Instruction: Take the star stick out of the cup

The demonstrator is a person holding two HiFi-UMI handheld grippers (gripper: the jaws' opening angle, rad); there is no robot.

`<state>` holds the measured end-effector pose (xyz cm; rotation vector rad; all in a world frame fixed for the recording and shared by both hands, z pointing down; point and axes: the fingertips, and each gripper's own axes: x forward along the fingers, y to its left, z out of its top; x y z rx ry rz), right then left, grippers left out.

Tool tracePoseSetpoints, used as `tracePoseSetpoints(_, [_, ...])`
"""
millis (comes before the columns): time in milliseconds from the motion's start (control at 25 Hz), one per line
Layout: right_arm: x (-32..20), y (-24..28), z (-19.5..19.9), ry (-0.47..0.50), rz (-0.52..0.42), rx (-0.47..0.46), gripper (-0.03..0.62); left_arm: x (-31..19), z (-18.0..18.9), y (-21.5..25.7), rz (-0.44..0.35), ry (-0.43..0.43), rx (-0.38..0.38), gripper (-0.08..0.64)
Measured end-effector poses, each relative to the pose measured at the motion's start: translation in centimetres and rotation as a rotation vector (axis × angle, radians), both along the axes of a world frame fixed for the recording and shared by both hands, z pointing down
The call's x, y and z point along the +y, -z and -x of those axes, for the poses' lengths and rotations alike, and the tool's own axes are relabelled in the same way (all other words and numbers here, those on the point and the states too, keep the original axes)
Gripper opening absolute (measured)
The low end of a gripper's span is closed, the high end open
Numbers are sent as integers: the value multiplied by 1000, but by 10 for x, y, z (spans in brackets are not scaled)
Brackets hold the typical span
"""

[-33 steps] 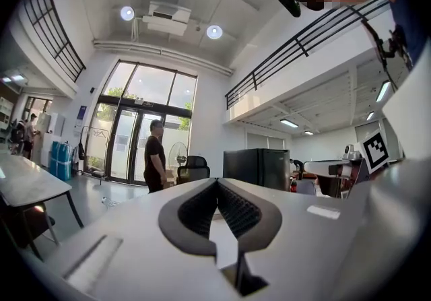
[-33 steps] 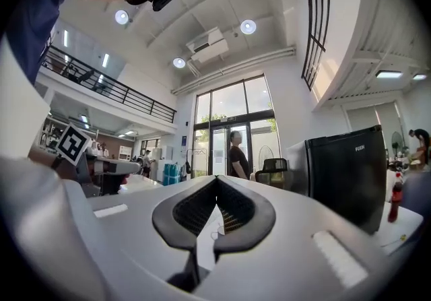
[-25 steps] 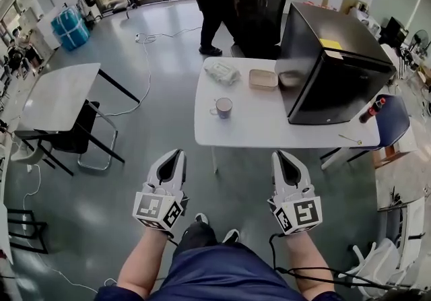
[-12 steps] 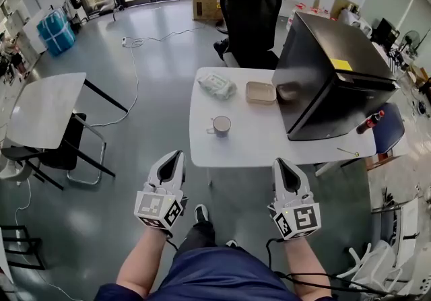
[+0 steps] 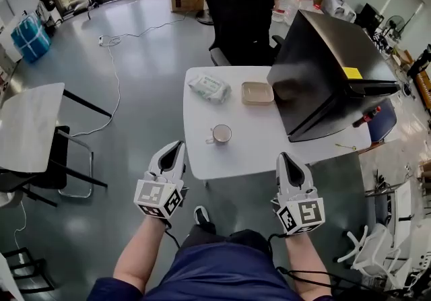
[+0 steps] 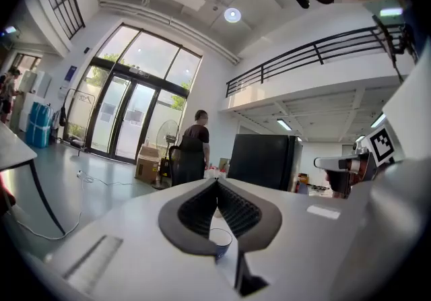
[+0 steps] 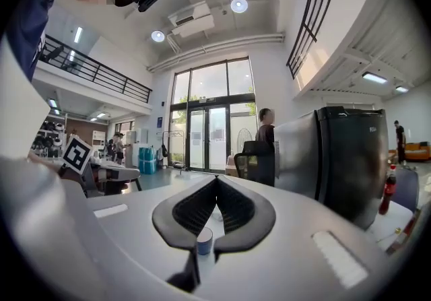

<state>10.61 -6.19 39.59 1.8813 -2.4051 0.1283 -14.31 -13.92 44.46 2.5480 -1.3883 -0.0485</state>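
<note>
Side table at far left, well apart from everything else. Left tool is held over the floor just short of the white surface's near edge, jaws pressed together with nothing between them. Wipes pack lies toward the far side. Cup stands upright near the near edge, ahead of both tools and untouched. Star stick cannot be made out in it from any view. Office chair stands beyond the far edge. Shallow tray lies right of the wipes. Right tool is also closed on nothing. Black cabinet fills the surface's right part.
</note>
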Motion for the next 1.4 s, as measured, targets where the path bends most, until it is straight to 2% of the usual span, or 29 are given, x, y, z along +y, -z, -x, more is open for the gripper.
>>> tracePoseSetpoints(320, [-29, -21, -5, -29, 49, -18, 8, -46, -28, -62, 196, -83, -10, 5])
tracePoseSetpoints(560, [-44, -30, -8, 7, 53, -61, 8, -60, -52, -102, 298, -134, -82, 6])
tracePoseSetpoints(920, [-47, -40, -48, -20, 66, -88, 8, -87, -77, -160, 498, -148, -72, 11])
tracePoseSetpoints(1040, [-42, -50, -66, -52, 82, -107, 8, -95, -86, -179, 550, -152, -87, 69])
tracePoseSetpoints(1400, [-30, -69, -97, -107, 114, -130, 8, -111, -95, -219, 705, -103, 24, 86])
